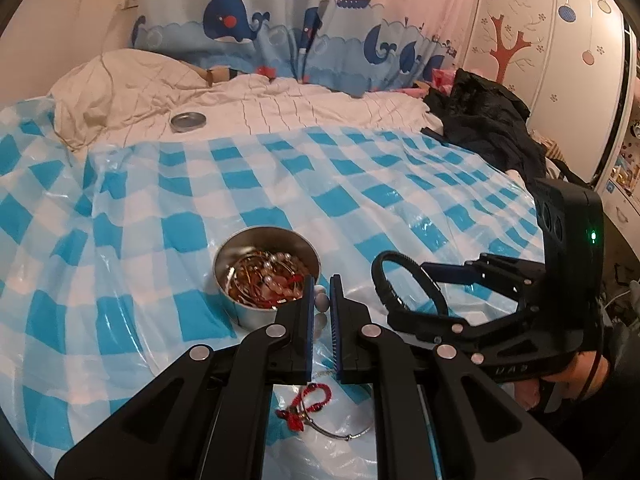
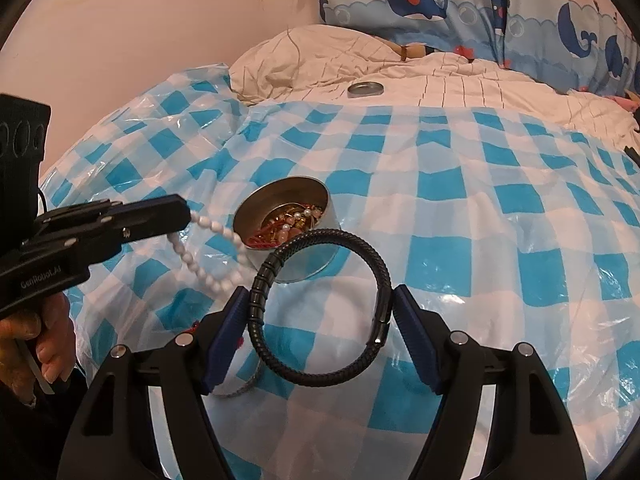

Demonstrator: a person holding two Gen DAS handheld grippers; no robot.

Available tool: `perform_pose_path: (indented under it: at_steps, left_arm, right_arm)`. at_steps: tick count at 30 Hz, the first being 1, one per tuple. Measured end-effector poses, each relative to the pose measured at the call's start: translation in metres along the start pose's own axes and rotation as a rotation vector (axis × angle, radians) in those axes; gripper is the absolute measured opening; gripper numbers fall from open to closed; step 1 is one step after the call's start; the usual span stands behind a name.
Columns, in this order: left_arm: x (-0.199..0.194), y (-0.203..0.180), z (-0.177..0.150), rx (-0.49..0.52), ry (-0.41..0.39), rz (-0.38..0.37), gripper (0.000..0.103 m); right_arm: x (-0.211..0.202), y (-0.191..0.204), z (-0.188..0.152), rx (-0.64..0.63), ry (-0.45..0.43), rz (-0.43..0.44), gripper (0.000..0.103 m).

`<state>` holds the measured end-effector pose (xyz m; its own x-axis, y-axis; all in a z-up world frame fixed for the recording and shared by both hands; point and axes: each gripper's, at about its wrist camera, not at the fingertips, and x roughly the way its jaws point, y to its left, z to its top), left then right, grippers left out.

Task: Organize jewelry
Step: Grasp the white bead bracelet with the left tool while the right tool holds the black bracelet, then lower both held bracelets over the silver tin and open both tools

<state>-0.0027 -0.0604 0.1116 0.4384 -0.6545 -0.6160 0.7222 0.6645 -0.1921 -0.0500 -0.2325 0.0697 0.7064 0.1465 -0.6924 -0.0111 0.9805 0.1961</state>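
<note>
You have one piece in each tool, both lifted off the bed and close to the tin (image 2: pixel 286 224), which looks like a setup for dropping them in one after the other. Your left gripper (image 2: pixel 182 216) has its fingers pressed nearly together on the white bead string (image 2: pixel 212 256); pinching it at one end lets the rest hang in a loop just beside the tin's near wall. Your right gripper (image 2: pixel 320 312) has its fingers spread wide, bracing the black braided bracelet (image 2: pixel 320 304) across its width from outside, so the hoop stands upright and cannot fold.

The round metal tin sits open on the blue-checked plastic sheet (image 2: pixel 500 240) covering the bed. It already holds a tangle of red cord, gold-toned pieces and pearl-like beads, filling the bottom. Its lid (image 2: pixel 365 89) lies well apart on the white quilt (image 2: pixel 460 80) behind.

One red-corded wire bangle (image 1: pixel 320 412) is on the sheet under your left gripper, still to be collected.
</note>
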Motion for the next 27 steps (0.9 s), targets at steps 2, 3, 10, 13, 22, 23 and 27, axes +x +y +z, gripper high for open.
perform_pose_path:
  at_steps: [2, 3, 10, 13, 22, 23, 27]
  left_arm:
    - [0.000, 0.001, 0.004, -0.003, -0.008, 0.002, 0.006]
    - [0.000, 0.001, 0.005, -0.004, -0.013, 0.004, 0.006]
    - [0.002, 0.003, 0.014, -0.015, -0.037, 0.002, 0.006]
    - [0.004, 0.005, 0.020, -0.021, -0.047, 0.002, 0.006]
    - [0.007, 0.009, 0.030, -0.046, -0.071, -0.003, 0.006]
    - [0.008, 0.010, 0.030, -0.048, -0.073, -0.004, 0.006]
    - [0.009, 0.011, 0.032, -0.052, -0.073, -0.002, 0.007]
  right_arm:
    - [0.002, 0.001, 0.001, -0.001, 0.002, 0.005, 0.071]
    - [0.003, 0.001, 0.002, -0.001, 0.002, 0.006, 0.071]
    - [0.010, 0.004, 0.007, -0.009, 0.002, 0.016, 0.071]
    - [0.013, 0.006, 0.010, -0.011, 0.002, 0.022, 0.071]
    - [0.020, 0.008, 0.016, -0.001, 0.004, 0.041, 0.071]
    - [0.021, 0.008, 0.016, 0.000, 0.004, 0.043, 0.071]
    - [0.022, 0.008, 0.017, 0.006, 0.005, 0.049, 0.071]
